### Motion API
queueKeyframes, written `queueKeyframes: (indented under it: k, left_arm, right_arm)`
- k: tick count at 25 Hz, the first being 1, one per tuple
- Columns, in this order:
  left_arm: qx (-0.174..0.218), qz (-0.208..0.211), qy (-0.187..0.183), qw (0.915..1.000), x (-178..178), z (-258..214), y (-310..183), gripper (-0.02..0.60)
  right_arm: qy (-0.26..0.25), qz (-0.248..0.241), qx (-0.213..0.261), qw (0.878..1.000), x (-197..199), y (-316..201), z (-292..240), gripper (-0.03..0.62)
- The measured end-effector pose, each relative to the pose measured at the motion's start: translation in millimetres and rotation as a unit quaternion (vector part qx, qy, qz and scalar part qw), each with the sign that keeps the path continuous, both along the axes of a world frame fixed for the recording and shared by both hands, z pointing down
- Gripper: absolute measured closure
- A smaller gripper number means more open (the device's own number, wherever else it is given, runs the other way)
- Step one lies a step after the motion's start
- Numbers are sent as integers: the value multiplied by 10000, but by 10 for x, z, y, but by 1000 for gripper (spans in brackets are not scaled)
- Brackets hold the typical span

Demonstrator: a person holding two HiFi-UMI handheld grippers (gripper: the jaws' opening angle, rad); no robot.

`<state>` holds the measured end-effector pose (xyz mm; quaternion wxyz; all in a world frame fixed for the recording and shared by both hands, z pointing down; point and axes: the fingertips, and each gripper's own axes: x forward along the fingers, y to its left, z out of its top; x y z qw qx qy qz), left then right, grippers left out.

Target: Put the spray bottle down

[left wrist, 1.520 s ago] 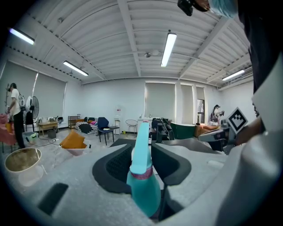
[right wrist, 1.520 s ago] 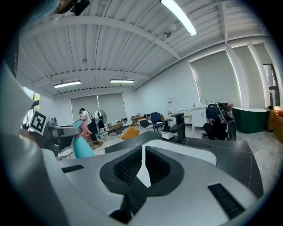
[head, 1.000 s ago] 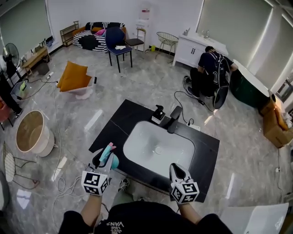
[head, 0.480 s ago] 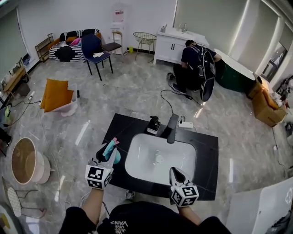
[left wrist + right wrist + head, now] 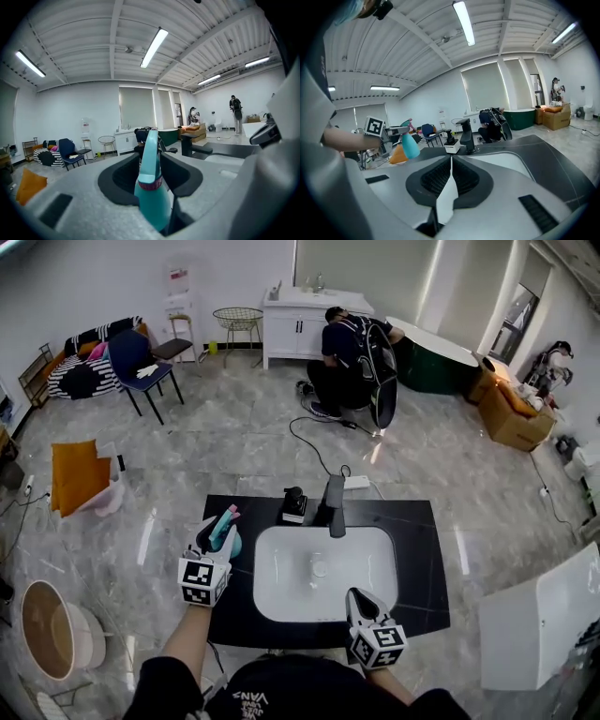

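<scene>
The teal spray bottle with a pink trigger tip is clamped in my left gripper, over the left strip of the black countertop beside the white sink basin. I cannot tell whether its base touches the counter. In the left gripper view the bottle stands upright between the jaws of the left gripper. My right gripper is at the counter's front edge, shut and empty; its view shows the right gripper's jaws closed together and the bottle off to the left.
A black faucet and a black-and-white soap dispenser stand behind the basin. A person crouches by a white cabinet at the back. An orange cushion, a chair, a round tub and a white panel surround the counter.
My left gripper carried the bottle from off the counter's front-left corner to over the strip left of the basin. The right gripper barely shifted. The head view swung round.
</scene>
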<state>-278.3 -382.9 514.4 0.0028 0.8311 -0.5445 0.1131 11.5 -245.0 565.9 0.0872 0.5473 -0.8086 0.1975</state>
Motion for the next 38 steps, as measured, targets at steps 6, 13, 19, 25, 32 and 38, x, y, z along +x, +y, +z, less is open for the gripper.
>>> queueKeyframes:
  k: [6,13,19,25,32,38]
  left_arm:
    - [-7,351,-89,9993,105,133,-494,440]
    - [-229,568,-134,9980,264,346,-924,440]
    - [-364,619,-96,9974,308,468,-1157,439]
    - [-519,542,69,9972,270,541,-1283,439]
    - [-568,498,99,9971,258,556,-1312,435]
    - [-658,419,-127,9969,225,586,-1330,430]
  right_arm:
    - [42,534,-124,9985,123,87,63,583]
    - [135,830,-164,9963,206,132,65,583]
    - [178,951,-232,9950,232,132,72,583]
    - [214,987,-251,9946,247,97,71,583]
    - [238,940,-248,9950,282,60,72,583]
    - [263,912,-247,9952,310,50,62,583]
